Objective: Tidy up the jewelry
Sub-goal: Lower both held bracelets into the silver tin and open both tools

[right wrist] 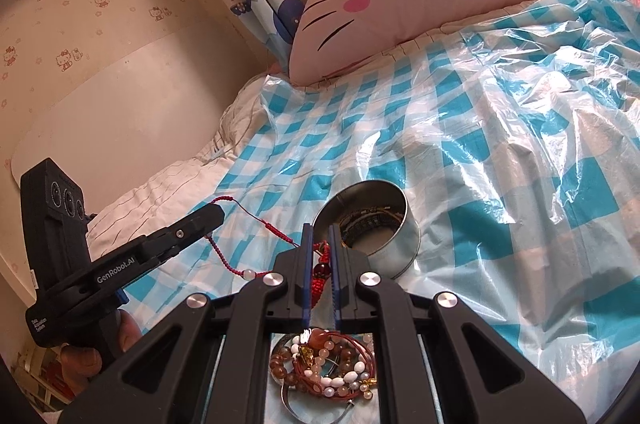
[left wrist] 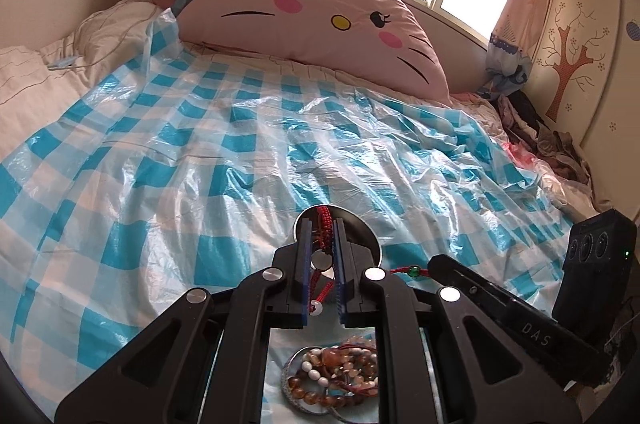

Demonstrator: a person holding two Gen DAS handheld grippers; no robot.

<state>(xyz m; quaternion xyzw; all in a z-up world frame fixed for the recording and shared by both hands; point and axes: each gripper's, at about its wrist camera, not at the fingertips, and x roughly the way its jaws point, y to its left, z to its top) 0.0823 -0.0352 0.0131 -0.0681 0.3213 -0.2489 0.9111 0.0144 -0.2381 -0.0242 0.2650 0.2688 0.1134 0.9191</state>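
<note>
A red braided cord bracelet (right wrist: 236,252) with white and red beads is stretched between both grippers above the bed. My left gripper (left wrist: 323,224) is shut on one part of the red bracelet (left wrist: 324,220). My right gripper (right wrist: 320,228) is shut on its other end, near a dark red bead (right wrist: 321,268). The left gripper also shows in the right wrist view (right wrist: 214,214), and the right gripper in the left wrist view (left wrist: 434,262). A round metal tin (right wrist: 394,244) stands just beyond the grippers, with a bangle inside. A pile of beaded bracelets (right wrist: 328,364) lies on a dish below the grippers.
A blue-and-white checked plastic sheet (left wrist: 240,151) covers the bed. A pink cat-face pillow (left wrist: 320,19) leans at the head of the bed under the window. Crumpled clothes (left wrist: 548,143) lie at the right edge by a cupboard.
</note>
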